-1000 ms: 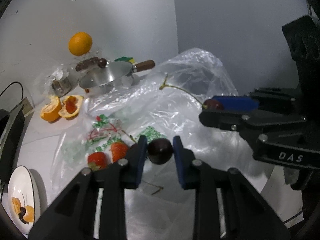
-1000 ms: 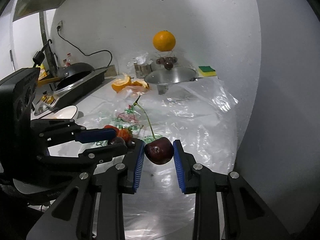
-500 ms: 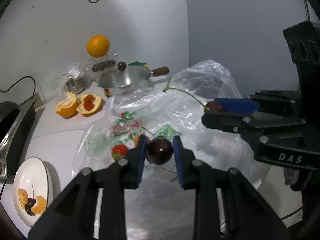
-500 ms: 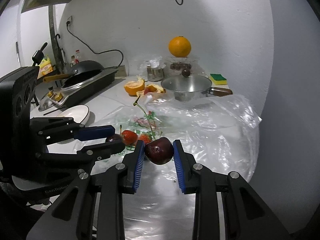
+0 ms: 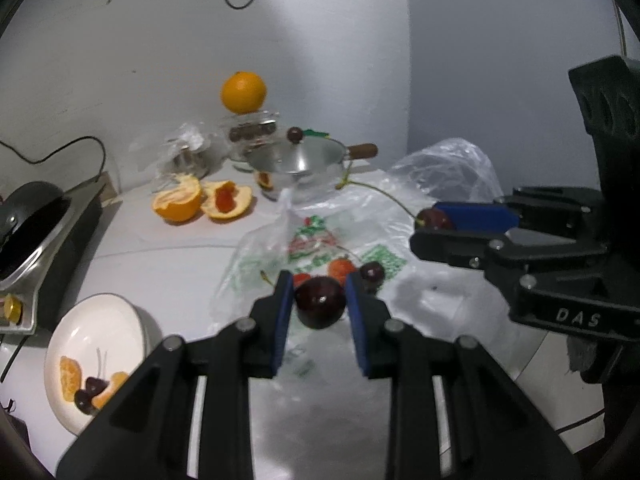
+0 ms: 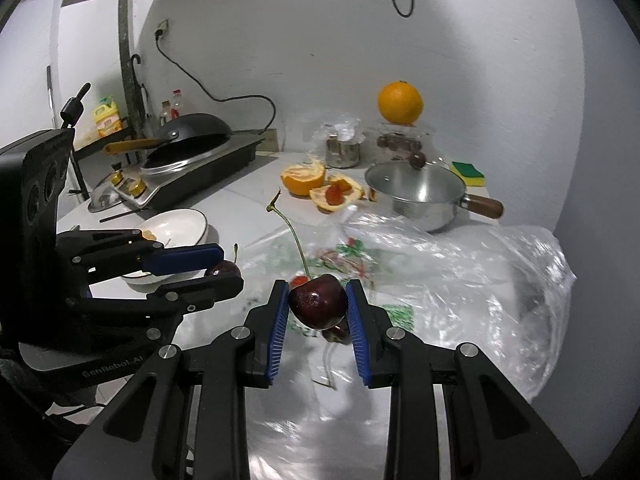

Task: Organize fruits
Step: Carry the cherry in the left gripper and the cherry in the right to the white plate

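Note:
My left gripper (image 5: 319,307) is shut on a dark red cherry (image 5: 320,307), held above the counter. My right gripper (image 6: 318,307) is shut on another dark cherry (image 6: 318,307) with a long green stem. Each gripper shows in the other's view: the right gripper (image 5: 434,222) at the right, the left gripper (image 6: 222,266) at the left. Strawberries (image 5: 341,269) and a loose cherry (image 5: 373,271) lie on a clear plastic bag (image 5: 320,236). A white plate (image 5: 94,354) at lower left holds orange pieces and cherries.
A steel pot (image 6: 416,194) with a wooden handle stands at the back, with cut orange halves (image 6: 304,178) beside it. A whole orange (image 6: 400,103) sits on a glass container. A stove with a black pan (image 6: 188,140) is at the left. A sponge (image 6: 468,169) lies near the wall.
Both grippers have lifted and pulled back from the bag with their cherries. The plate, stove and more of the counter have come into view.

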Available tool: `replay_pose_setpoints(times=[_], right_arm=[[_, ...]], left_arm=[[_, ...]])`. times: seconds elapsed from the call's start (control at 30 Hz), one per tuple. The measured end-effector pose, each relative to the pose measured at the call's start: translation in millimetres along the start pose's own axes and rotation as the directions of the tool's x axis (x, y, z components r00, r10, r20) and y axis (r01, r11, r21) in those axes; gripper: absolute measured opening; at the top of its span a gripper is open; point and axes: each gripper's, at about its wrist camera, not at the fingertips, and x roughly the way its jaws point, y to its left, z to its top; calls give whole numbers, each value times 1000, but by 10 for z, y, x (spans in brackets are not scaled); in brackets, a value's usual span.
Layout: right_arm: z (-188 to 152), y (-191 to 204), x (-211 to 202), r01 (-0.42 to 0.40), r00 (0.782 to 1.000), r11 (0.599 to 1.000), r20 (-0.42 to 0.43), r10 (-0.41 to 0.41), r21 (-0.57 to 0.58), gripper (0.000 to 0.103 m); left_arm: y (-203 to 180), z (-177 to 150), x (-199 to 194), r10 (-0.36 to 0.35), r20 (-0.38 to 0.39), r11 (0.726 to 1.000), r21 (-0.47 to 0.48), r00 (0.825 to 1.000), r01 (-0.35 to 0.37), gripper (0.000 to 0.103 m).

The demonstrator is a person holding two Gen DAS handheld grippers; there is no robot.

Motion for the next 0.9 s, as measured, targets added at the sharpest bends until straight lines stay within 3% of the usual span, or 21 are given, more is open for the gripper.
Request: replay_pose_setpoints(times=[0.9], right_arm=[[322,893,465,-55,998,994,-24,53,-93,31]], left_arm=[[996,-339,-438,71,35,992,-104,997,-67,28]])
